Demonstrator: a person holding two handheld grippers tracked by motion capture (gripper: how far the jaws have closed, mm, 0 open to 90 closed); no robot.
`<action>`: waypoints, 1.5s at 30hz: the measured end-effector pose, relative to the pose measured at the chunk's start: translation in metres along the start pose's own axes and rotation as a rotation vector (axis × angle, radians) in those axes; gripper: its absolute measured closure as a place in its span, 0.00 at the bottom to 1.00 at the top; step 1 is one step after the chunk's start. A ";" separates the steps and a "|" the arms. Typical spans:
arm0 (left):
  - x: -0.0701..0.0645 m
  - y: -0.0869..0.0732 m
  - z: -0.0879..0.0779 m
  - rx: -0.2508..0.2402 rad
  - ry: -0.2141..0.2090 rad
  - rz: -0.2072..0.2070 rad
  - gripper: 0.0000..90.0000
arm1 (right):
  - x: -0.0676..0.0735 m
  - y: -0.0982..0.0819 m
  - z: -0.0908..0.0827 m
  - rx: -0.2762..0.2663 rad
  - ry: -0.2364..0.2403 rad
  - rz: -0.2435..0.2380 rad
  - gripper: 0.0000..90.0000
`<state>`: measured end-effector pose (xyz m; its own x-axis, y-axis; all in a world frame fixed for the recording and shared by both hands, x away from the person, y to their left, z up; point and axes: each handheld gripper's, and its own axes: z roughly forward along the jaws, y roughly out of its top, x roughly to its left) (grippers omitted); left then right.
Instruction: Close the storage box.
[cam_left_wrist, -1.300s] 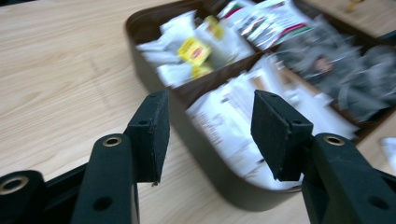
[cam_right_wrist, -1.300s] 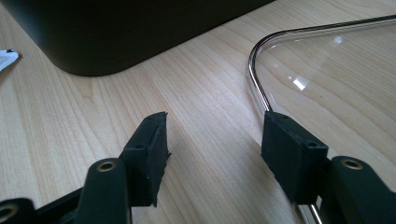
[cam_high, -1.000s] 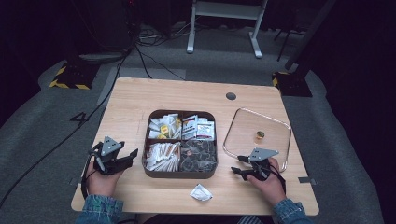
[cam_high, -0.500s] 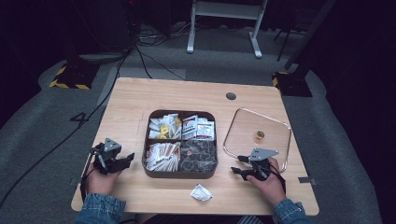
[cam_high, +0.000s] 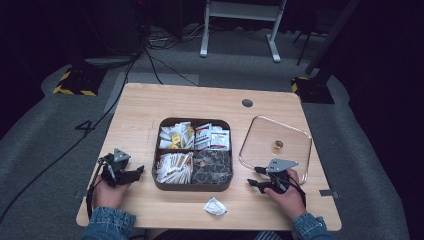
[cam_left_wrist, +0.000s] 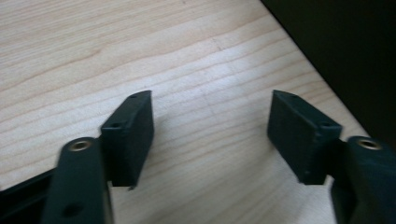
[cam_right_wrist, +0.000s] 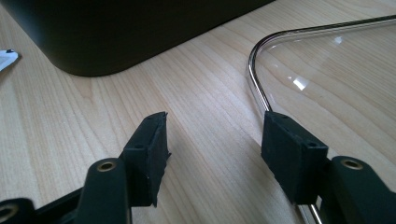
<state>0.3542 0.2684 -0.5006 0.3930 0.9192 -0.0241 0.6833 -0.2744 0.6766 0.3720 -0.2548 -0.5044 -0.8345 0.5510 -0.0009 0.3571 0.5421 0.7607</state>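
**Both grippers rest empty at the near edge, tray between them**

At the left of the wooden worktop, the left gripper sits in the person's left hand, low over bare wood just beside the tray's left wall. Its jaws stand wide apart with nothing between them; the left gripper view shows only wood grain in the gap.

In the middle lies a dark, four-compartment tray filled with sachets: pale and yellow packets at the back left, white packets with red print at the back right, slim paper sticks at the front left, dark wrapped pieces at the front right. A single white sachet lies on the worktop just in front of the tray.

To the right, a clear lid with a small gold knob lies flat. The right gripper, held by the right hand, hovers at the lid's near corner, jaws apart and empty; in the right gripper view the lid's rim runs to the right-hand jaw.
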 end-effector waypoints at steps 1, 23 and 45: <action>0.003 -0.003 0.003 -0.031 0.005 -0.009 0.28 | 0.000 0.000 0.000 0.000 0.000 0.000 0.46; 0.004 -0.006 0.001 -0.025 -0.010 0.012 0.21 | 0.001 0.001 0.001 0.007 -0.002 0.006 0.42; 0.001 -0.010 -0.003 -0.023 -0.026 0.027 0.20 | -0.027 0.036 -0.033 -0.075 -0.033 0.113 0.44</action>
<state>0.3463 0.2729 -0.5049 0.4276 0.9036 -0.0245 0.6580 -0.2925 0.6939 0.3933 -0.2712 -0.4556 -0.7757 0.6275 0.0673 0.4152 0.4272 0.8032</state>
